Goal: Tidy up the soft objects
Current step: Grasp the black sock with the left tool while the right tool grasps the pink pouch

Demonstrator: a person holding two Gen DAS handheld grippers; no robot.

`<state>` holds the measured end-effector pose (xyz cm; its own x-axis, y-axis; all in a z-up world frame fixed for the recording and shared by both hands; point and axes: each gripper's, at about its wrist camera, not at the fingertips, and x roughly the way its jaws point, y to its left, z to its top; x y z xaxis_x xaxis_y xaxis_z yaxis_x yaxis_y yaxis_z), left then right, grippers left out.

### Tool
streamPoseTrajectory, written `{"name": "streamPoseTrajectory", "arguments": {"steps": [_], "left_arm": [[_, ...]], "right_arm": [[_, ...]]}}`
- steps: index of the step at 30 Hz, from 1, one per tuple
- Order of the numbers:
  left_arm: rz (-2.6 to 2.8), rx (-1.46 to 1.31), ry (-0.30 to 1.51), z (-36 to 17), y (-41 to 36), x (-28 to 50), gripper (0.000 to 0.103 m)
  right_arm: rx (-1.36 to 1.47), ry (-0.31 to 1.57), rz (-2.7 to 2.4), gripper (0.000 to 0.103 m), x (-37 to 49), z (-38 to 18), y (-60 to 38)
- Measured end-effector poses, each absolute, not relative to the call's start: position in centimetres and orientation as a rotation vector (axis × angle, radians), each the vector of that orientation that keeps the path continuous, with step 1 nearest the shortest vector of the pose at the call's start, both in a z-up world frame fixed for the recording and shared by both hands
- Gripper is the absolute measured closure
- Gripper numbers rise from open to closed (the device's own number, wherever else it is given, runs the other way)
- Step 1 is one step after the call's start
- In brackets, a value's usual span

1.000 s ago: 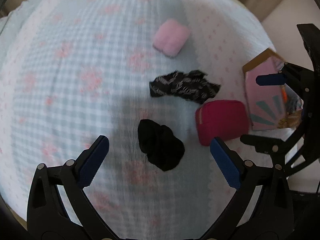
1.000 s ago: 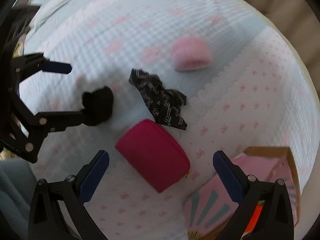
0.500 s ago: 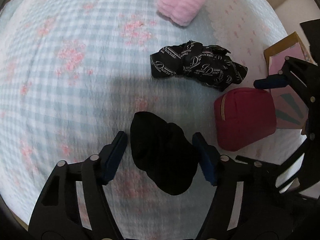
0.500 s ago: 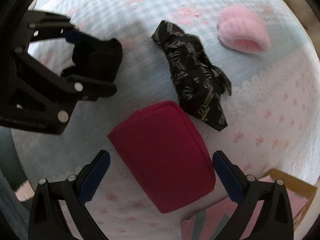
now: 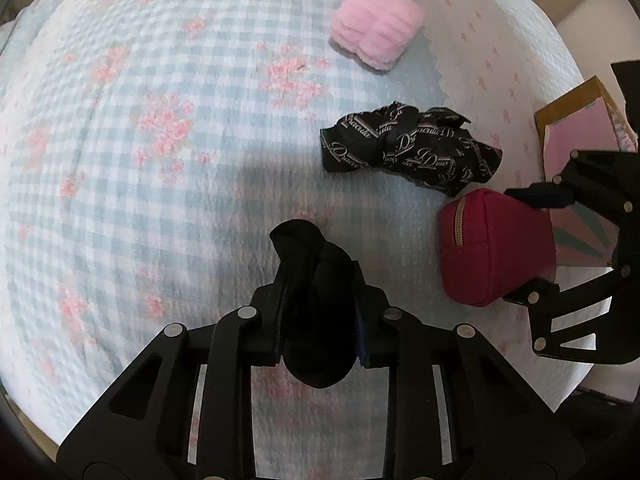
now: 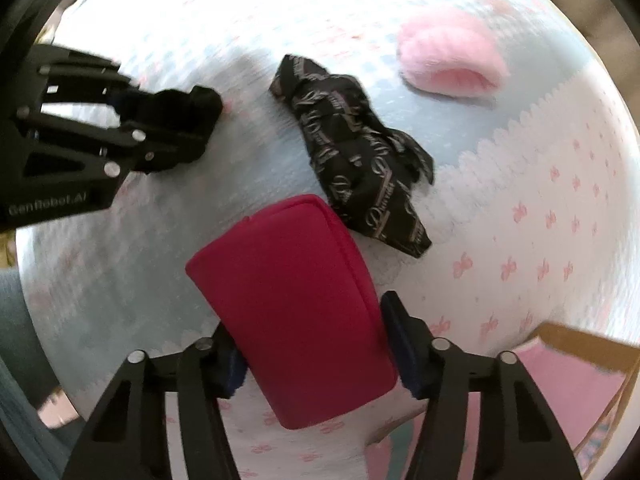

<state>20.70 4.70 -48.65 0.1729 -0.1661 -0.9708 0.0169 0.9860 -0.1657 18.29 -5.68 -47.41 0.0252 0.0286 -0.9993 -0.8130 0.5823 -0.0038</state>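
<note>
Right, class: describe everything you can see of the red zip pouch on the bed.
The red pouch is a soft, boxy fabric case in deep crimson, with rounded corners, stitched seams and a gold zip along one end, seen in the left wrist view. It lies on the blue-and-white bedspread, one corner by the black printed scarf. The right claw has just been closing, and its blue pads now press its two long sides. A pink box lies just beyond it.

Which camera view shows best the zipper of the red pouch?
The left wrist view shows it best: the red pouch turns its end toward that camera, and the gold zipper runs clearly down it. In the right wrist view the red pouch shows only plain fabric between the right gripper's fingers; no zipper is visible.
</note>
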Motion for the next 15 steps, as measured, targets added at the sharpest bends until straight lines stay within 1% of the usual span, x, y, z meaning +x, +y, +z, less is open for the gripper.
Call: {"name": "streamPoseTrajectory", "arguments": {"steps": [3, 8, 15], "left_arm": [[-0.129, -0.127, 1.379, -48.0, 4.7, 20.5, 0.081], [-0.137, -0.115, 1.336, -45.5, 5.6, 19.9, 0.081], [-0.141, -0.103, 1.242, -39.6, 7.3, 18.0, 0.081]], "right_arm": [[-0.696, 1.396, 0.724, 0.054, 18.1, -46.8, -5.9], [-0.640, 1.374, 0.700, 0.055, 18.4, -44.0, -6.7], [-0.537, 1.320, 0.631, 0.055, 17.4, -38.4, -7.2]]}}
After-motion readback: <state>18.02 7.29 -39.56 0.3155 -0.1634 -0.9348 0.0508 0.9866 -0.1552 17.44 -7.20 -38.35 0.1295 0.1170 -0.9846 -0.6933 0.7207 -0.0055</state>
